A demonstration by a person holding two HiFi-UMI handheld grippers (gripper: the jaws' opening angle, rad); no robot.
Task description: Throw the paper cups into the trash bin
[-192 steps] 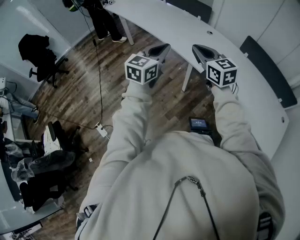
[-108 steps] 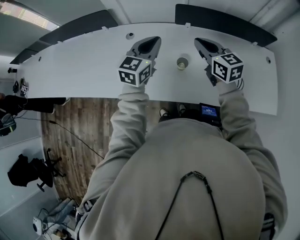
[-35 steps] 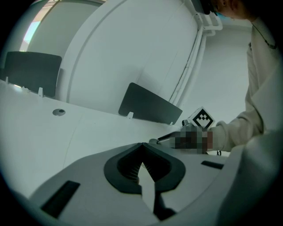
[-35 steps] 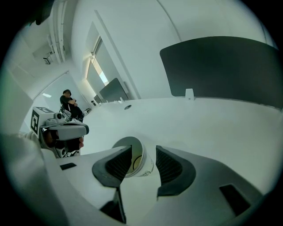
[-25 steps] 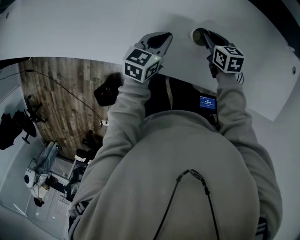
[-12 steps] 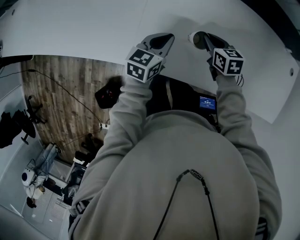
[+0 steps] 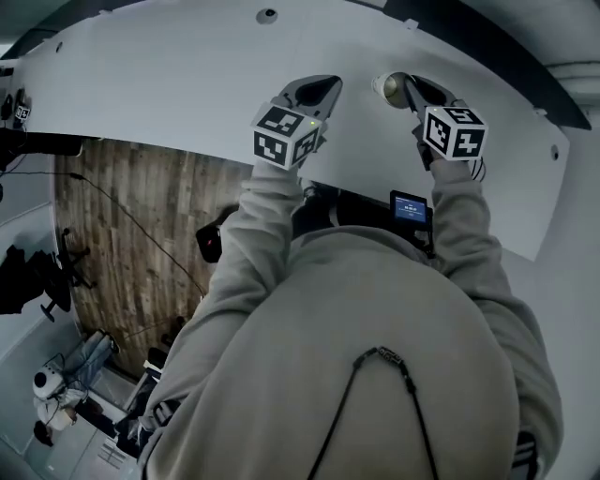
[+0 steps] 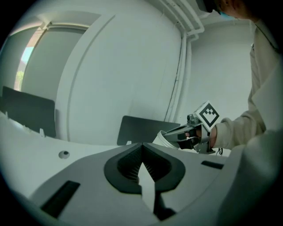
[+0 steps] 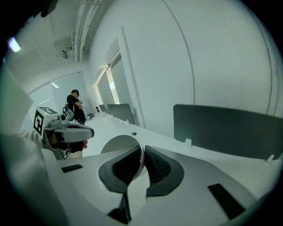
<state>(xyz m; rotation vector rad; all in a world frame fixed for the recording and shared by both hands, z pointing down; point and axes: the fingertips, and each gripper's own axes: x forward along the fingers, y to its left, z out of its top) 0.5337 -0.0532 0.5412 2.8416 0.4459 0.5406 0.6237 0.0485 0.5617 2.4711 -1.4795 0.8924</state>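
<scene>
A white paper cup [image 7: 392,87] hangs over the white curved desk [image 7: 187,75], tipped on its side. My right gripper [image 7: 405,80] is shut on its rim; the jaws have just closed on it. In the right gripper view the cup's rim [image 9: 121,145] sits pinched between the pads of the right gripper [image 9: 142,152]. My left gripper [image 7: 330,82] hovers beside it on the left, shut with nothing in it. The left gripper [image 8: 142,148] shows closed jaws in its own view, with the cup [image 8: 163,137] off to its right. No trash bin is in view.
Dark divider panels [image 9: 225,128] stand along the desk's far edge. A round cable hole [image 7: 267,15] is in the desktop. Wooden floor [image 7: 122,234] lies left of the desk. A small screen device [image 7: 406,208] hangs at my chest. A person [image 9: 76,106] stands far off.
Both grippers have risen above the desk, and the cup has come up with the right one. The head view now shows more of the desk and its far edge.
</scene>
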